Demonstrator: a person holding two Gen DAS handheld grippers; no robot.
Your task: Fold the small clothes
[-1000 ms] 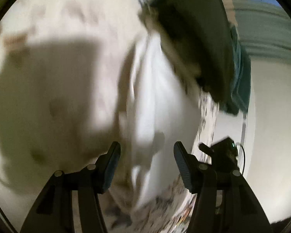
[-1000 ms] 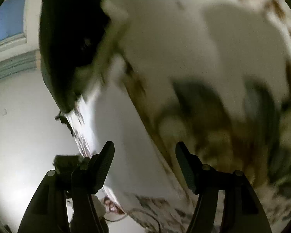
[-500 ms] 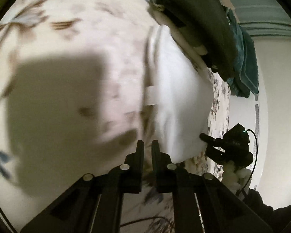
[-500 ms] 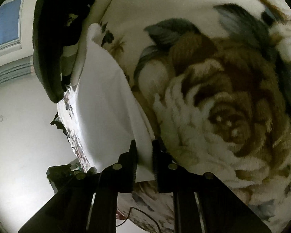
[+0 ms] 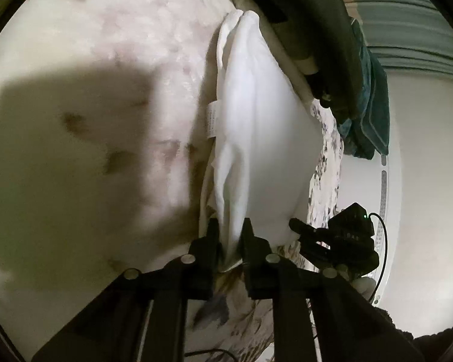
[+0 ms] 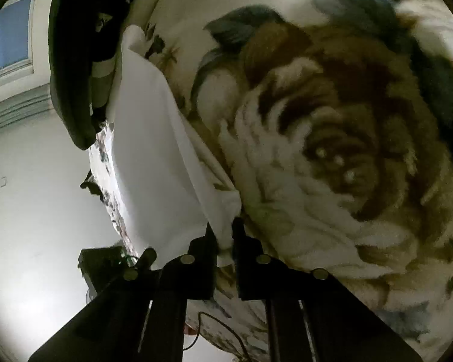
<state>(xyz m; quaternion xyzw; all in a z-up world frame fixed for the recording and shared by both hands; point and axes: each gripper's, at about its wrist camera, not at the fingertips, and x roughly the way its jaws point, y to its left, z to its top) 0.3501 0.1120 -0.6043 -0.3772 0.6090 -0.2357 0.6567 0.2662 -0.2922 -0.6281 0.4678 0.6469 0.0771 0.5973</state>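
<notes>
A small white garment (image 5: 256,126) lies on a fluffy flower-patterned blanket (image 5: 105,60), near the blanket's edge. My left gripper (image 5: 229,235) pinches the garment's near corner, with bunched cloth between the pads; its jaws are opening slightly. In the right wrist view the same white garment (image 6: 154,150) runs away from my right gripper (image 6: 225,235). That gripper's jaws are closing on the other near corner, and a fold of cloth is squeezed between them. A sewn-in label (image 5: 213,120) shows on the garment's left edge.
A pile of dark clothes (image 5: 311,24) lies just beyond the garment, with a teal cloth (image 5: 368,105) hanging beside it. The same dark pile (image 6: 72,60) shows in the right wrist view. The blanket's big brown rose (image 6: 332,150) fills the right. A white wall (image 5: 432,181) stands past the edge.
Both grippers stood open over the garment, then moved down to its near edge and shut on its corners. The cloth is now bunched between each pair of pads.
</notes>
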